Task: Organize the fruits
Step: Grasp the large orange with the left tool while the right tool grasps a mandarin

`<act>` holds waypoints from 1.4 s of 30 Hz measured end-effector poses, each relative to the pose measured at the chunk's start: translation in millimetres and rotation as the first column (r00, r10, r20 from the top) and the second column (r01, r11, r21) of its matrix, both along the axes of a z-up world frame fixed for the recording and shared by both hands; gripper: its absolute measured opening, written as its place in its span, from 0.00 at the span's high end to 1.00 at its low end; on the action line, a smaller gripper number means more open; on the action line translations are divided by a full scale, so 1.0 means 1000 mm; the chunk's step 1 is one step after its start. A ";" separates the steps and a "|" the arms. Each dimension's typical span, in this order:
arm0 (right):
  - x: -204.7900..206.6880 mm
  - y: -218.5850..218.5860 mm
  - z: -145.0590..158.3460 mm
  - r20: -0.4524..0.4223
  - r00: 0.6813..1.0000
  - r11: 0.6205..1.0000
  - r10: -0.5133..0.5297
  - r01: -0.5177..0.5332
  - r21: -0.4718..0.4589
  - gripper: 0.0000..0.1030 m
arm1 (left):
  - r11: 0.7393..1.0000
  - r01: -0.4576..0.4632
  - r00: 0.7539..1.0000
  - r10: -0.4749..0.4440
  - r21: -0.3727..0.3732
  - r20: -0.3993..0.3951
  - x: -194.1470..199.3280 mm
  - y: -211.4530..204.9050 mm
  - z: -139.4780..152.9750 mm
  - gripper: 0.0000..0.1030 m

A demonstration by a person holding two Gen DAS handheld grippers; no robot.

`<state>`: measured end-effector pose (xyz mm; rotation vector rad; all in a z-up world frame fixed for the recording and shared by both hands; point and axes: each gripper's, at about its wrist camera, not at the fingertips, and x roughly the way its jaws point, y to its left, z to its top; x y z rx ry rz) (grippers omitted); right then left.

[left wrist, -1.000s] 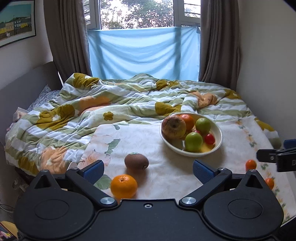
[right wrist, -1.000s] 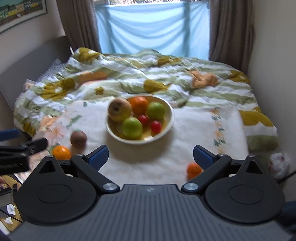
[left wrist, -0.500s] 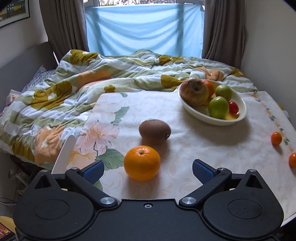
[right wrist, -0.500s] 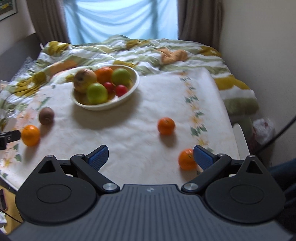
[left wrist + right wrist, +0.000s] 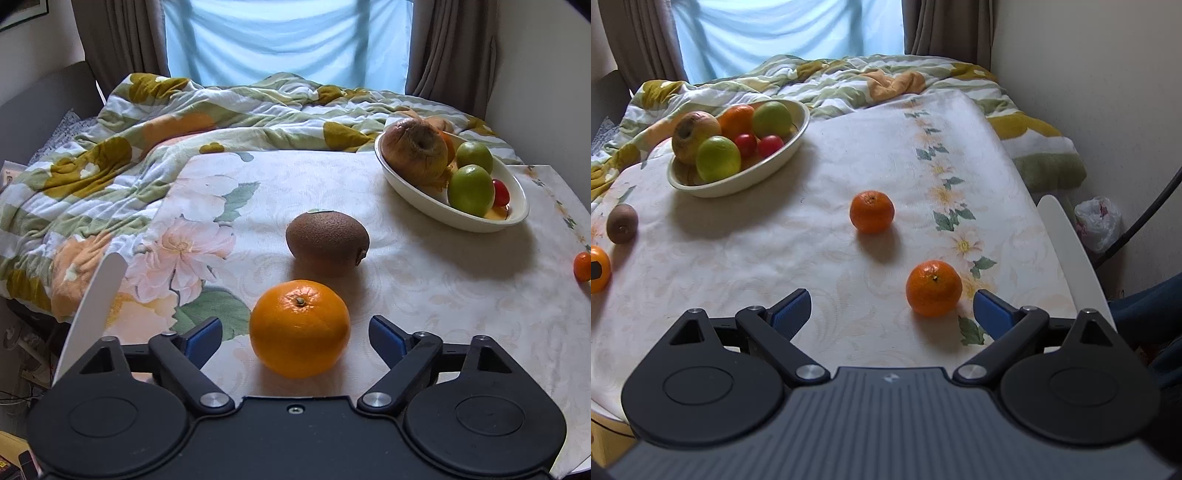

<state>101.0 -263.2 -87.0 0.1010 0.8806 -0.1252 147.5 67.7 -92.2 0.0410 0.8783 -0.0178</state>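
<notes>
Oranges sit loose on the floral tablecloth [image 5: 827,229]; my left gripper [image 5: 295,332] is closing with the large orange [image 5: 300,328] between its pads, not yet touching, a kiwi [image 5: 327,238] just beyond. My right gripper [image 5: 892,312] stands wide, a mandarin [image 5: 933,288] just inside its right pad; the fruit bowl [image 5: 764,173] sits further back.
</notes>
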 end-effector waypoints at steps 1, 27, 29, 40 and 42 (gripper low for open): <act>0.001 0.000 -0.001 -0.001 1.000 1.000 -0.002 0.002 0.001 0.00 | 1.000 0.000 1.000 0.000 -0.004 -0.004 0.001 0.001 -0.001 0.19; 0.015 -0.019 -0.016 -0.031 0.999 0.999 -0.045 0.046 0.021 0.29 | 1.000 0.007 1.000 -0.007 -0.018 -0.004 -0.010 0.001 0.002 0.37; 0.014 -0.022 -0.017 -0.024 0.998 0.998 -0.053 0.054 0.016 0.33 | 1.000 0.008 1.000 -0.008 -0.020 -0.004 -0.010 0.001 0.001 0.37; 0.012 -0.019 -0.007 -0.011 0.999 0.999 -0.035 0.035 0.020 0.49 | 0.998 0.004 1.000 -0.005 -0.064 -0.009 -0.027 0.005 0.008 0.38; 0.011 -0.016 -0.004 -0.011 1.000 0.999 -0.027 0.027 0.029 0.49 | 0.998 0.005 1.000 -0.005 -0.070 -0.005 -0.031 0.006 0.012 0.38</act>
